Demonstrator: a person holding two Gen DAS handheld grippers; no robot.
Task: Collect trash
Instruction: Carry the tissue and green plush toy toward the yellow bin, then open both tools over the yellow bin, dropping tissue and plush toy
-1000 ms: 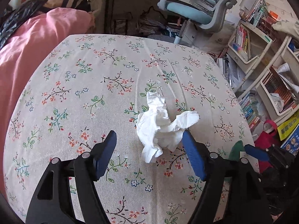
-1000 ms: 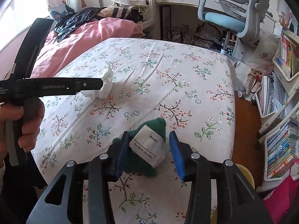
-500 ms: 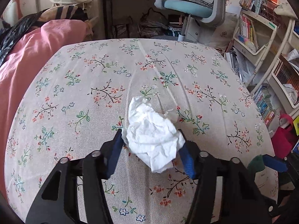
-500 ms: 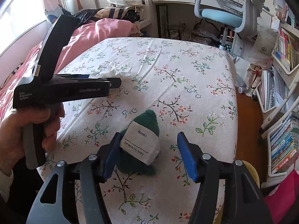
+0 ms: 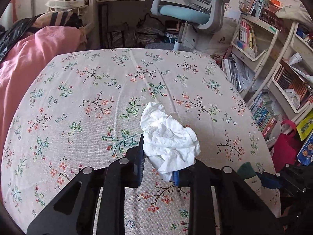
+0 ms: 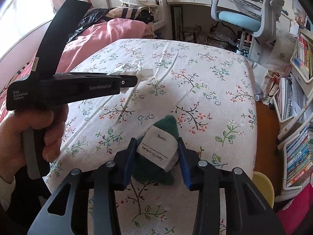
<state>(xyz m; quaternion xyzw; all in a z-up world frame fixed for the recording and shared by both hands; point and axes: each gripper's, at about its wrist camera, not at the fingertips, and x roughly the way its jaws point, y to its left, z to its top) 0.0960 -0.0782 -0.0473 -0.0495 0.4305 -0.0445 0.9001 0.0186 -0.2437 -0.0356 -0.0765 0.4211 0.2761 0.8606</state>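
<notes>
A crumpled white tissue (image 5: 168, 137) lies on the floral tablecloth (image 5: 93, 98). My left gripper (image 5: 159, 163) has its jaws closing on the tissue, both pads pressing its near part. From the right wrist view, the same tissue (image 6: 135, 69) sits at the tip of that gripper (image 6: 135, 81), which a hand (image 6: 33, 133) holds. A dark green plush thing with a white label (image 6: 157, 150) rests near the table's front edge. My right gripper (image 6: 156, 161) is closing around it, pads meeting its sides. It also shows in the left wrist view as a green thing (image 5: 246, 170).
Pink bedding (image 5: 29, 62) borders the table on the left. A blue office chair (image 5: 187, 13) stands behind it. Shelves of books (image 5: 273, 74) and a red bag (image 5: 285, 150) crowd the right side. A yellow stool (image 6: 263, 184) sits below the table's right front corner.
The left gripper slid forward around the tissue and narrowed onto it, bunching it up. The right jaws widened briefly, then narrowed onto the green thing.
</notes>
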